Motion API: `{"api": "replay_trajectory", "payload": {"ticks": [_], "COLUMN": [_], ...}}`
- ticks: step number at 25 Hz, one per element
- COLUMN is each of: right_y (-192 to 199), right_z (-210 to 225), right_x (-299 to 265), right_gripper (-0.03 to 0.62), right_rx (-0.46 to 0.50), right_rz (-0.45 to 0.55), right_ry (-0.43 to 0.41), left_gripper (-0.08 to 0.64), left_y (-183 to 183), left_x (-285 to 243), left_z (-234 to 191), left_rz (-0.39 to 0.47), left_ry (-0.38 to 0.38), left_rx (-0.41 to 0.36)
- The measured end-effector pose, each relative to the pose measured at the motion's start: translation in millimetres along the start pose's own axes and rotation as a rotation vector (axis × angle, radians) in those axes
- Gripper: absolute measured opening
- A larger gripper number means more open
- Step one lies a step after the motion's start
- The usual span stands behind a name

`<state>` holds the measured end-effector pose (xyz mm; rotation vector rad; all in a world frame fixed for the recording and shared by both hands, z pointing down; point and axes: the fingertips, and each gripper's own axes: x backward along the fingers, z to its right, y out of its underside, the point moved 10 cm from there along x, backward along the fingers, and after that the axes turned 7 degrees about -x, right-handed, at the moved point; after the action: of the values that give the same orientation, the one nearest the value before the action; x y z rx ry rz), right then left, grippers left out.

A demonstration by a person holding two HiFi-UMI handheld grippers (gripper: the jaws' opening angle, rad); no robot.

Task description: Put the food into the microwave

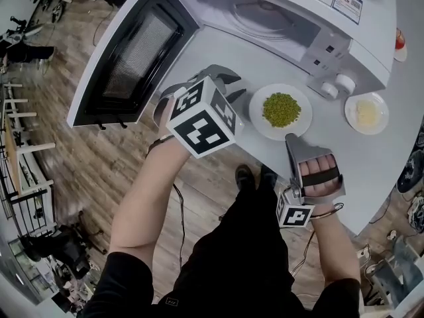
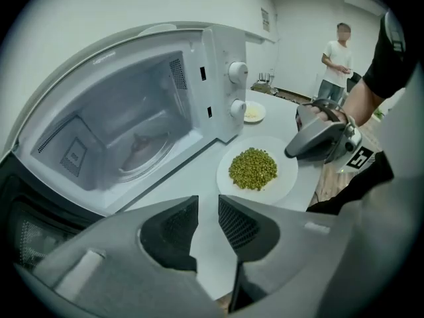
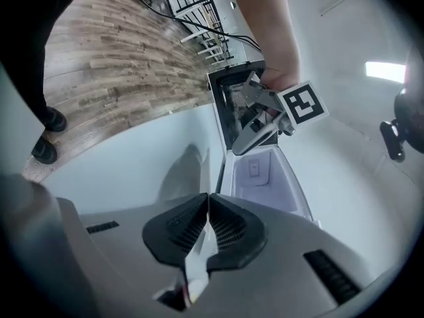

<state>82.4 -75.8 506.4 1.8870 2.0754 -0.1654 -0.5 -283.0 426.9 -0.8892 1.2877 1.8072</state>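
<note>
**Right gripper** (image 1: pixel 292 142): nearest, held low over the table's (image 1: pixel 372 155) front edge. Its tip is just beside the near rim of the plate. The head view shows only its back. The right gripper view shows the jaws pressed together at the tips, with nothing between them.

**Left gripper** (image 1: pixel 228 85): raised between the open door and the plate. The left gripper view shows its jaws slightly apart, with only bare table in the gap.

**Plate of green peas** (image 1: pixel 279 110): white, with the peas heaped at its centre. It sits on the table in front of the microwave, outside the cavity. It does not appear in the right gripper view.

**Small dish** (image 1: pixel 366 113): holds pale food and sits to the right, near the knobs (image 1: pixel 344 83).

**Microwave** (image 1: pixel 368 38): white, with its door (image 1: pixel 132 52) swung wide to the left. The left gripper view looks straight into the cavity at the glass turntable (image 2: pixel 142 152).

**Floor** (image 1: pixel 86 151): wood planks, seen in the head view and the right gripper view.

**Person** (image 2: pixel 336 57): stands at the far end of the room, seen only in the left gripper view.
</note>
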Motion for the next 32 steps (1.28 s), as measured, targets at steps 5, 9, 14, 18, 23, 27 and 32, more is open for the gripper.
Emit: {"api": "replay_trajectory", "payload": {"ticks": [5,9,14,18,23,27,32], "right_y": [-5.1,-10.1,-22.7,-32.2,-41.6,-54.5,-51.4], "right_z": [19.2,41.0,70.8,91.5,111.5,114.0,105.6], "right_x": [-0.4,-3.2,-11.1,-29.1,-52.5,-70.9,-101.9], "right_gripper": [0.021,0.021,0.021,0.021,0.021,0.023,0.025], "right_rx": [0.016,0.028,0.038,0.035,0.026,-0.008,-0.009], "right_rz": [0.002,0.001,0.0,-0.001,-0.003,0.021,0.008], "right_ry": [0.048,0.088,0.145,0.202,0.26,0.288,0.266], "left_gripper": [0.098,0.098,0.098,0.098,0.098,0.098,0.098], "left_y": [11.0,14.4,16.7,20.6,27.0,35.4,43.3], "left_x": [10.8,29.8,61.6,85.1,100.2,100.5,80.2], "left_z": [-0.5,-3.9,-4.6,-6.9,-6.5,-13.6,-21.2], "left_rz": [-0.004,0.012,0.049,0.073,0.105,0.105,0.112], "left_ry": [-0.049,-0.092,-0.128,-0.17,-0.205,-0.219,-0.213], "left_rx": [-0.015,-0.015,-0.021,-0.028,-0.024,-0.025,0.0]}}
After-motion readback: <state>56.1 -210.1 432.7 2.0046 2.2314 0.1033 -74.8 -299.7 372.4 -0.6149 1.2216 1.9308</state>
